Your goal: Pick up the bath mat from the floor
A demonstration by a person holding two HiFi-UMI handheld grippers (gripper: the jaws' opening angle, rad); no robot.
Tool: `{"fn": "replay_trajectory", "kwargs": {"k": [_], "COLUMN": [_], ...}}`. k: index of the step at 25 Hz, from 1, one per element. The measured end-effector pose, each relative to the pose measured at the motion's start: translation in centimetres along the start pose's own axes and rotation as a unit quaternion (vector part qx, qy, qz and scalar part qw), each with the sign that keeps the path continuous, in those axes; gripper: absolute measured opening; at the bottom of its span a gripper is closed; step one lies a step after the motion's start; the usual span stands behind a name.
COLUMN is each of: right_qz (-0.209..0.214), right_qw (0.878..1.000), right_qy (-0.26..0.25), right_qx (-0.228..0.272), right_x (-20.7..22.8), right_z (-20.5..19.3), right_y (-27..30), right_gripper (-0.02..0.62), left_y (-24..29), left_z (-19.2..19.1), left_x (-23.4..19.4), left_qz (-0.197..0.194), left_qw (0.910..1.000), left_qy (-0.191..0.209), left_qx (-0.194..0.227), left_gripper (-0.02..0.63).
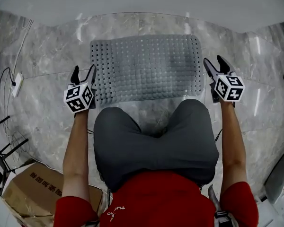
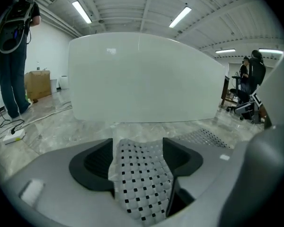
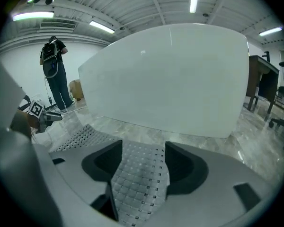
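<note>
A grey perforated bath mat [image 1: 146, 67] lies spread on the marble floor in front of a white bathtub [image 1: 142, 4]. My left gripper [image 1: 84, 74] is at the mat's left edge and my right gripper [image 1: 216, 64] at its right edge. In the left gripper view a raised strip of the mat [image 2: 142, 178] fills the gap between the spread jaws of the left gripper [image 2: 137, 150]. The right gripper view shows the same: the mat [image 3: 139, 178] faces the camera between the wide jaws of the right gripper [image 3: 139, 155]. Neither pair of pads visibly pinches it.
The tub's white wall [image 2: 142, 79] stands close ahead. A cardboard box [image 1: 33, 193] sits at the lower left, with a power strip [image 1: 16, 84] and cables on the floor at the left. A person [image 3: 54, 74] stands far off.
</note>
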State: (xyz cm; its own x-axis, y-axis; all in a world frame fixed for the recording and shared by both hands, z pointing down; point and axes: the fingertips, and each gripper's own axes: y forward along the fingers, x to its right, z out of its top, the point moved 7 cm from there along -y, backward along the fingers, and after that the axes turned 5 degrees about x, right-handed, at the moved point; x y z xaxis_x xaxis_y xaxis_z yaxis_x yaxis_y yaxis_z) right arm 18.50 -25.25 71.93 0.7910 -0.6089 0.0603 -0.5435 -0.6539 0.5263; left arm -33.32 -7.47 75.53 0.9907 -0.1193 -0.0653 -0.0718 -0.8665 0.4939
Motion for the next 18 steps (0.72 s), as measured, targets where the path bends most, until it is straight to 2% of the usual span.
{"fn": "replay_trajectory", "kwargs": {"k": [8, 18], "right_qz": [0.006, 0.003], "right_qw": [0.997, 0.985], "right_qy": [0.027, 0.065], "right_qx": [-0.072, -0.16], "right_x": [1.2, 4.0], "right_z": [-5.8, -12.0], "right_y": [3.3, 6.4], "right_gripper": [0.276, 0.287], "left_y": [2.8, 5.7], "left_z": [-5.0, -9.7], "left_x": [-0.8, -2.4], "left_qz": [-0.005, -0.008], "left_qw": [0.996, 0.9794], "left_qy": [0.001, -0.036], "left_qx": [-0.089, -0.198], "left_gripper": [0.337, 0.37]}}
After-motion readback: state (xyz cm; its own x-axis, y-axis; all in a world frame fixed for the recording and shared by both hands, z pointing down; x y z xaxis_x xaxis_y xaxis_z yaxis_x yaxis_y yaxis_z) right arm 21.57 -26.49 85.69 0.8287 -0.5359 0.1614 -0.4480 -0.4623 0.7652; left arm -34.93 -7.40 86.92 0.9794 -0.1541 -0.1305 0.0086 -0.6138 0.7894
